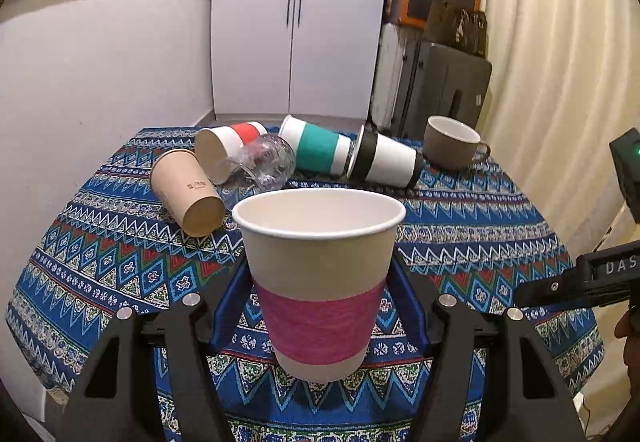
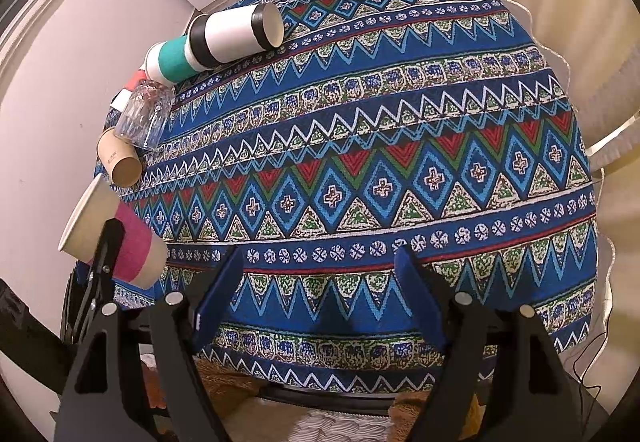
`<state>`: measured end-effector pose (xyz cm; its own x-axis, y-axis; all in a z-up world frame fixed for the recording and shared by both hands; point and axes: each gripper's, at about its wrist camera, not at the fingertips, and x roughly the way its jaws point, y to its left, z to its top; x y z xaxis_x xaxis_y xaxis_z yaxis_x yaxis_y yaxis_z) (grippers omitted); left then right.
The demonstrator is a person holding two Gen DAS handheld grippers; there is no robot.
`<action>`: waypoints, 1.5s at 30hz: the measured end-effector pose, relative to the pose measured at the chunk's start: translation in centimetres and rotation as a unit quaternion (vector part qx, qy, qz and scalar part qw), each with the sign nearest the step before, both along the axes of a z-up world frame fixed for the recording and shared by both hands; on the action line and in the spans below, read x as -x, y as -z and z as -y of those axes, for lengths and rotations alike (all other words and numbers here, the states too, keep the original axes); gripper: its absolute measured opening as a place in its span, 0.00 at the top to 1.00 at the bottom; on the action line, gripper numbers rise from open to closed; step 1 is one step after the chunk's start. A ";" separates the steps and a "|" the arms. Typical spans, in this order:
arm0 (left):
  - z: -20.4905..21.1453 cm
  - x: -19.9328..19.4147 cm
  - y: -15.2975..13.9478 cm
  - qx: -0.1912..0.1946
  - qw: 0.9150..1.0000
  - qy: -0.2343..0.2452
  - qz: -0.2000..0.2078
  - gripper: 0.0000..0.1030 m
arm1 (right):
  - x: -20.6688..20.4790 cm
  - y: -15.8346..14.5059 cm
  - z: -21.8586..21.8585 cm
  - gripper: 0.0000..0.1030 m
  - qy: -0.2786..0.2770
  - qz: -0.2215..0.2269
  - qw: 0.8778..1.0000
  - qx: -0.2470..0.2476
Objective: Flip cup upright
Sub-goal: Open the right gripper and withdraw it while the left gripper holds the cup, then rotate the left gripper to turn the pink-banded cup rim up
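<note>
A paper cup with a pink band stands mouth up between the blue pads of my left gripper, which is shut on it just above the patterned tablecloth. The same cup shows at the left of the right wrist view, held by the left gripper. My right gripper is open and empty over the near edge of the table. In the left wrist view its black body shows at the right.
Lying on their sides at the back: a brown cup, a red-band cup, a clear plastic cup, a teal-band cup, a black-band cup. A tan mug stands upright back right. Wall left, curtain right.
</note>
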<state>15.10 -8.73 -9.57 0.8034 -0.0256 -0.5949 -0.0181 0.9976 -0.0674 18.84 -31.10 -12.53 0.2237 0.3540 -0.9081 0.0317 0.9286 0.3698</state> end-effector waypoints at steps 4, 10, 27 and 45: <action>0.0 0.5 0.3 0.001 1.000 -0.002 0.013 0.38 | 0.0 0.1 -0.3 0.25 -0.004 0.000 1.000 0.002; 0.4 1.5 0.6 -0.010 0.999 0.000 0.043 0.38 | 0.1 0.1 -0.7 0.25 -0.009 0.000 1.000 0.007; 0.8 4.5 3.0 -0.034 0.993 -0.006 0.115 0.38 | 0.2 -0.1 -1.5 0.25 -0.019 0.010 1.000 0.019; 1.2 5.8 5.5 -0.049 0.987 -0.010 0.151 0.36 | 0.5 0.0 -1.9 0.25 -0.028 0.013 0.999 0.033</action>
